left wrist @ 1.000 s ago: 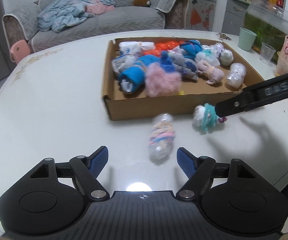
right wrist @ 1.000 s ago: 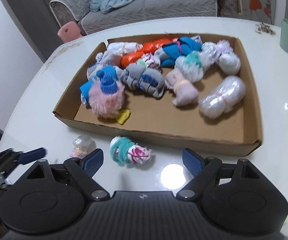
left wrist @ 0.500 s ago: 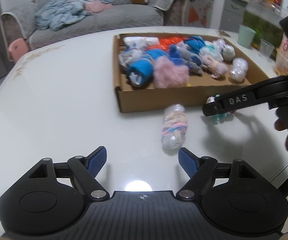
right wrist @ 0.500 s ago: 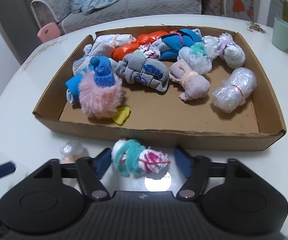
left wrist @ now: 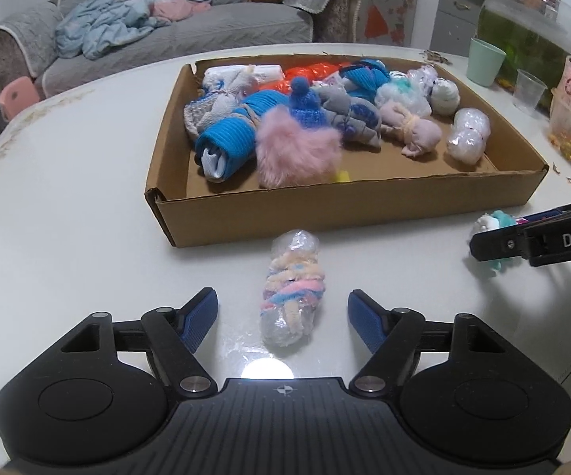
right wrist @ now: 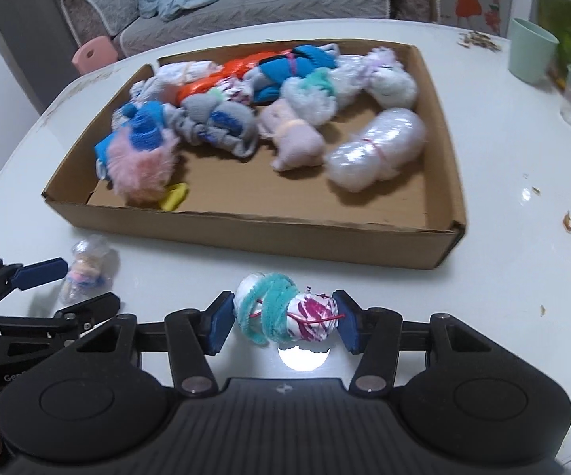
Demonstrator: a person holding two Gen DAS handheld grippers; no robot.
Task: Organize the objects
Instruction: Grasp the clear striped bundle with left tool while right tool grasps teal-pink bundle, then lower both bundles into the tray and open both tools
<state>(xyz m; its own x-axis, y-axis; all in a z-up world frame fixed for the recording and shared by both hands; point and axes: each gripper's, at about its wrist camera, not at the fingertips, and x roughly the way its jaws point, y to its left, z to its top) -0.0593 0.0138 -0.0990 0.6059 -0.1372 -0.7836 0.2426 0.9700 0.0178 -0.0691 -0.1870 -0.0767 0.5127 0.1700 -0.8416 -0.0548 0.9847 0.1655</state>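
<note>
Left tool (left wrist: 283, 312), seen from its own wrist camera, gapes wide around a plastic-wrapped pastel roll (left wrist: 291, 291) lying on the white worktop (left wrist: 67, 198), touching neither pad; the cardboard tray (left wrist: 348, 213) of bundles sits at 12 o'clock

Right tool (right wrist: 283, 322), in its own view, has its blue pads closed onto both ends of a teal-and-white bundle (right wrist: 285, 312), the tray (right wrist: 245, 233) at 12 o'clock, the pastel roll (right wrist: 83, 273) at 9 o'clock

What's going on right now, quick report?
Right gripper shut on teal bundle. Left gripper open around pastel bundle, both on table. Box ahead, path clear.
</note>
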